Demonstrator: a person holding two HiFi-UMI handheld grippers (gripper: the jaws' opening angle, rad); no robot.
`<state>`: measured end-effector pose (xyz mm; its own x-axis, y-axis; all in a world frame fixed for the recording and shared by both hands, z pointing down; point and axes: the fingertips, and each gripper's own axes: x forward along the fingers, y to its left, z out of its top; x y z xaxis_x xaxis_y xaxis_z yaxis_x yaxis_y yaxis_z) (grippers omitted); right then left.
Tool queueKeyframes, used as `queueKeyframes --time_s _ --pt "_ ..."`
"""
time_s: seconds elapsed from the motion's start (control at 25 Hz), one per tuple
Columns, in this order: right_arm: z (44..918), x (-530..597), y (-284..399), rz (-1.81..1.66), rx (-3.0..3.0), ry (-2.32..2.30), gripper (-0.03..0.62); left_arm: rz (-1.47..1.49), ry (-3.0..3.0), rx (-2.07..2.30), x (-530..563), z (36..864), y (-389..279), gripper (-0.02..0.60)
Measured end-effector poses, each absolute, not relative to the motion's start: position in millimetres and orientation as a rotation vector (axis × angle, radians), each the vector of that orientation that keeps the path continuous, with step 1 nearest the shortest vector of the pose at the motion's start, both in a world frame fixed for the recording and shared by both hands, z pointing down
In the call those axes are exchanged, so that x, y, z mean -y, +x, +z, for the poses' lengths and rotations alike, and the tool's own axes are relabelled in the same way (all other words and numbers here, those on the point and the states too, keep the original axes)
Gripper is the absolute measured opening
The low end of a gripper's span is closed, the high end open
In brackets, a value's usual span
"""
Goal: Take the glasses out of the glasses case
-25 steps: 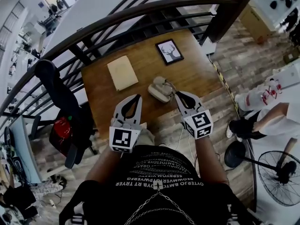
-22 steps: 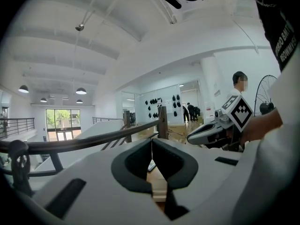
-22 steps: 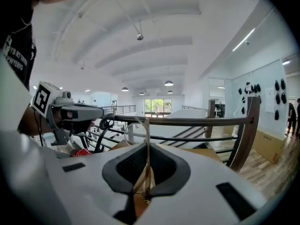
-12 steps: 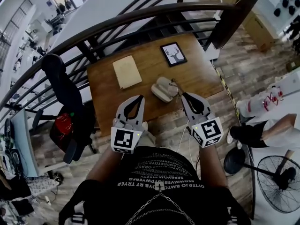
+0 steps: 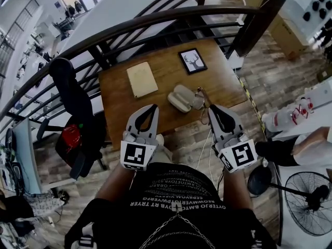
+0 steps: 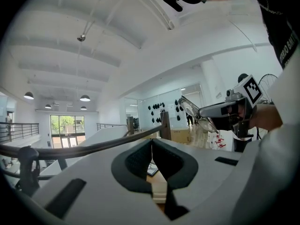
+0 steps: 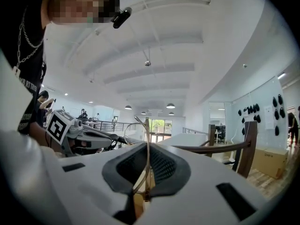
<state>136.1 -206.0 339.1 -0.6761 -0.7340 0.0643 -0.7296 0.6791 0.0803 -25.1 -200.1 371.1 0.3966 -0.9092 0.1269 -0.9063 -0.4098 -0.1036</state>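
1. The wooden desk (image 5: 218, 84) stands against a dark railing (image 5: 155, 24).
2. A tan pad (image 5: 142, 80) lies flat on the desk's left half.
3. A framed deer picture (image 5: 192, 61) lies near the desk's far edge, well apart from the pad.
4. The pale case (image 5: 181, 98) rests on the desk near its front edge. It is open, its two halves spread side by side. The head view is too small to show what is inside it.
5. The left gripper (image 6: 152, 142) hovers at the desk's front edge, left of the case. Its fingers (image 6: 136, 161) are pressed together with nothing between them.
6. The right gripper (image 7: 147, 145) is at the front edge, right of the case. Its fingers (image 7: 164, 165) are clenched on a thin metal part of the frame, which runs up between the pads.
7. The glasses (image 6: 190, 108) are out of the case. They are held up off the desk by the right gripper, with both lenses sticking out past its tips. In the head view they sit just beside the case's right end.
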Motion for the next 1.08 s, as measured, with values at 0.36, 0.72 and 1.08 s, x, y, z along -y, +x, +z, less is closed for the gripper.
queueKeyframes --time_s 0.36,0.72,1.08 --pt "336.0 190.0 144.3 -0.097 2.802 1.239 0.028 -0.247 -2.605 -1.69 185.7 368.9 -19.1 0.029" --pt "335.5 179.7 152.7 -0.091 2.804 1.242 0.028 -0.256 -2.609 -1.692 173.2 370.5 -11.5 0.028" --pt "337.1 176.4 156.7 -0.079 2.803 1.24 0.028 -0.273 -2.615 -1.687 170.1 373.8 -6.2 0.029"
